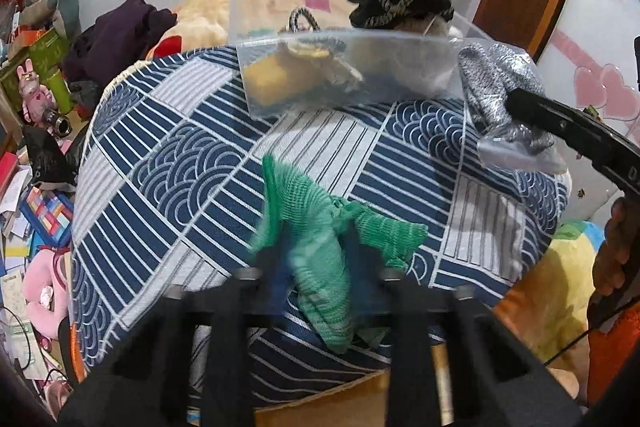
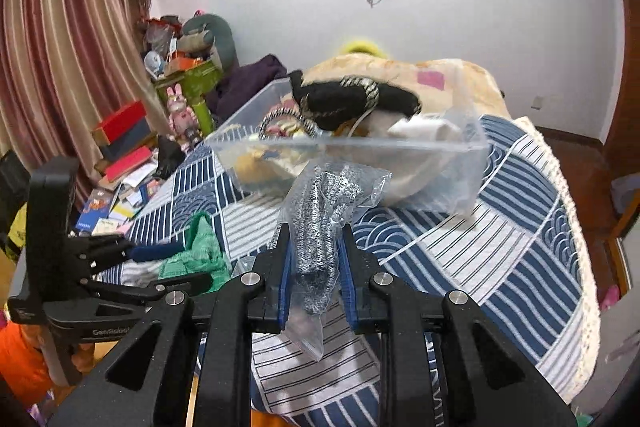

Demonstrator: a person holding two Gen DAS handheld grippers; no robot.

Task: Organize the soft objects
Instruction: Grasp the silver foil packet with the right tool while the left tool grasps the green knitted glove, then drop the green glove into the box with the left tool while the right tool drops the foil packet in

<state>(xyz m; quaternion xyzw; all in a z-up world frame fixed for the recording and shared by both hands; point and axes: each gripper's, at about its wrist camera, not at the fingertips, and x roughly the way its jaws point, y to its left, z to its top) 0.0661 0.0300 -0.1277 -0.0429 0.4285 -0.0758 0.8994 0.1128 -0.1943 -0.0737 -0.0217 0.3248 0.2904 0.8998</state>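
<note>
A blue and white cloth (image 1: 192, 163) covers the bench. Left view: the left gripper (image 1: 316, 267) is closed on a green sock (image 1: 316, 227). Right view: the right gripper (image 2: 314, 259) pinches a bagged grey sock (image 2: 320, 227) near the clear bin (image 2: 360, 147).

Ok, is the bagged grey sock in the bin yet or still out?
Out. The bagged grey sock is clamped in the right gripper, short of the clear bin.

Each black hand-held gripper (image 2: 313, 263) has blue-padded fingers (image 2: 285, 267), silver screws (image 2: 251, 279) and white "GenRobot" lettering (image 2: 110, 332).
</note>
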